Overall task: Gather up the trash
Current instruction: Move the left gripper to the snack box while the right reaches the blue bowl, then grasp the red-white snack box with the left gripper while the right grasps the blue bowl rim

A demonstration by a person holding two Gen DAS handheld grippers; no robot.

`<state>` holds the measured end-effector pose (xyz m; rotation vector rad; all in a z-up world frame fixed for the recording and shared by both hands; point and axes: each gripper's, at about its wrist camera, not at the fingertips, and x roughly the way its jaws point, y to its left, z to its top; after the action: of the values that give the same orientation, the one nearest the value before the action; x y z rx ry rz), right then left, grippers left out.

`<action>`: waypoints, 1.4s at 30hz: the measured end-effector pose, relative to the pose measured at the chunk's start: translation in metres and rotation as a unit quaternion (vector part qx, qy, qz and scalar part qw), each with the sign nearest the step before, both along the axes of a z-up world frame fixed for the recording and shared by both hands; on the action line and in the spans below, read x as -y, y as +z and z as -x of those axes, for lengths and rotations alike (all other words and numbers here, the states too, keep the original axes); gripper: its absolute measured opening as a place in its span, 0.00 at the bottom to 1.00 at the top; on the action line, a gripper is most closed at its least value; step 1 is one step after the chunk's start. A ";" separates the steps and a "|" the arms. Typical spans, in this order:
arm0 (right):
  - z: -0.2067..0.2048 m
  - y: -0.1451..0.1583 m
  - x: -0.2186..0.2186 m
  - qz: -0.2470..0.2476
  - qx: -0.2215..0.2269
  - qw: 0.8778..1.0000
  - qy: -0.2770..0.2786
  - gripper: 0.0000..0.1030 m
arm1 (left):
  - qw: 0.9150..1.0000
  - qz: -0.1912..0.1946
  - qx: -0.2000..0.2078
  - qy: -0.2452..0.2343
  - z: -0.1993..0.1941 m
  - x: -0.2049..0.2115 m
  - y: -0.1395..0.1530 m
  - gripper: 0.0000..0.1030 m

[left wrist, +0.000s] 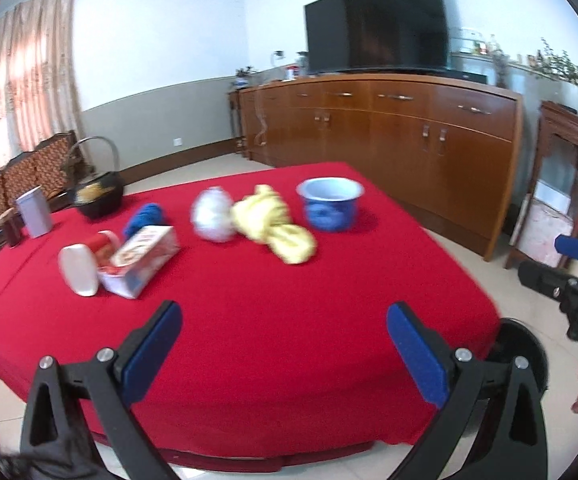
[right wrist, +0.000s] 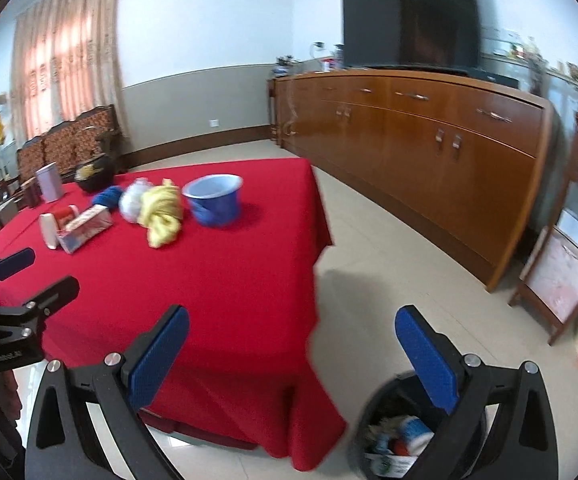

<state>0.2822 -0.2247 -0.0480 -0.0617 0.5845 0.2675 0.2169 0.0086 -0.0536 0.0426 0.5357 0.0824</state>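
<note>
Both claws, left (left wrist: 283, 334) and right (right wrist: 291, 340), hang spread and empty short of the red counter (left wrist: 249, 320). Trash, yellow wad (left wrist: 273, 222) and white wad (left wrist: 213, 220), sits beside the blue bowl (left wrist: 331, 204); reach over, pinch low. Bin (right wrist: 401, 436) below already holds scraps.

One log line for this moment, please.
left gripper: open, empty | right gripper: open, empty | yellow cloth, white wad: on table | bin: part-filled
</note>
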 end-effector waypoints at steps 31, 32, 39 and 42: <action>-0.132 -0.011 -0.140 0.046 -0.054 0.997 0.008 1.00 | 0.998 0.004 -0.039 0.040 -0.104 -0.152 -0.023 0.86; -0.140 -0.013 -0.141 0.045 -0.057 0.997 0.007 1.00 | 0.998 0.003 -0.042 0.040 -0.108 -0.153 -0.025 0.86; -0.189 -0.032 -0.143 0.034 -0.097 0.995 0.001 1.00 | 0.995 0.014 -0.081 0.056 -0.134 -0.165 -0.041 0.85; -0.204 -0.040 -0.143 0.024 -0.110 0.994 0.004 1.00 | 0.994 0.029 -0.094 0.051 -0.138 -0.167 -0.040 0.83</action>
<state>0.4861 -0.0818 -0.0879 -0.0815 0.8103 0.2693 0.3550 0.1754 -0.0941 -0.0339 0.7275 0.1634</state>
